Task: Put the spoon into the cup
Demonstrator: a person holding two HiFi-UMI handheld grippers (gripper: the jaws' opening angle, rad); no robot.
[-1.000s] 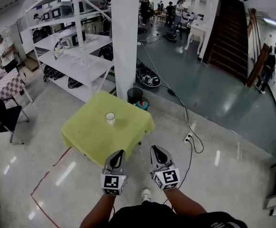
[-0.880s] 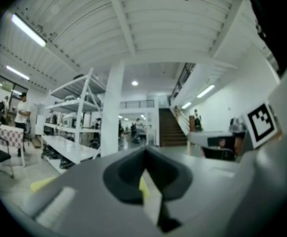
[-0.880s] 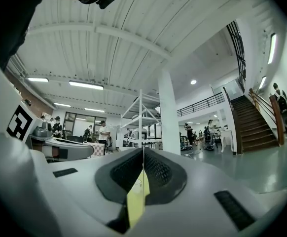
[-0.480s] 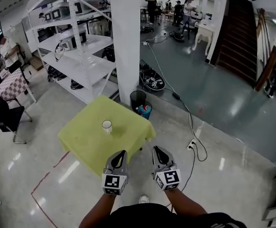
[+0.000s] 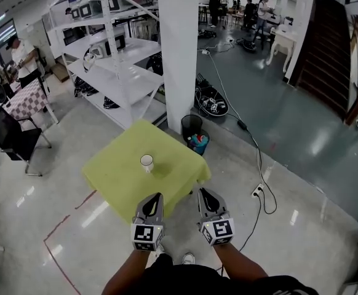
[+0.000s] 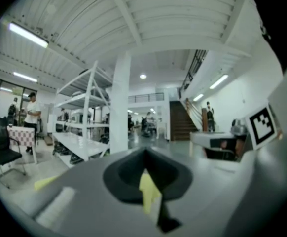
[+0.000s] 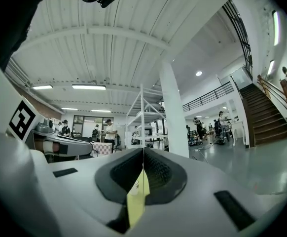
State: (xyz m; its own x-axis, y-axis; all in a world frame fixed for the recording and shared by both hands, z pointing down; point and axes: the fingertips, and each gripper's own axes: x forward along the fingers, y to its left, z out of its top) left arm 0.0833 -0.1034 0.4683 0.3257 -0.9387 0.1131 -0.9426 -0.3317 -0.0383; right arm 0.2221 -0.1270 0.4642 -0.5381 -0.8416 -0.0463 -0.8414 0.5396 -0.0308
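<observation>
At 12 o'clock from the closed, empty left gripper [image 5: 157,196], nearer than the equally closed right gripper [image 5: 200,191], the cup [image 5: 146,161] is seen on the desk [image 5: 114,178], no spoon visible.

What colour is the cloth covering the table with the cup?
Yellow-green: the tablecloth shows clearest in the head view.

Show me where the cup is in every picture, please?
Head view: the cup stands near the middle of the yellow table.
Left gripper view: not in it; only a sliver of the yellow table shows.
Right gripper view: the cup is tiny, low centre, in the slit between the jaws.
Shared landmark: the white pillar.
</observation>
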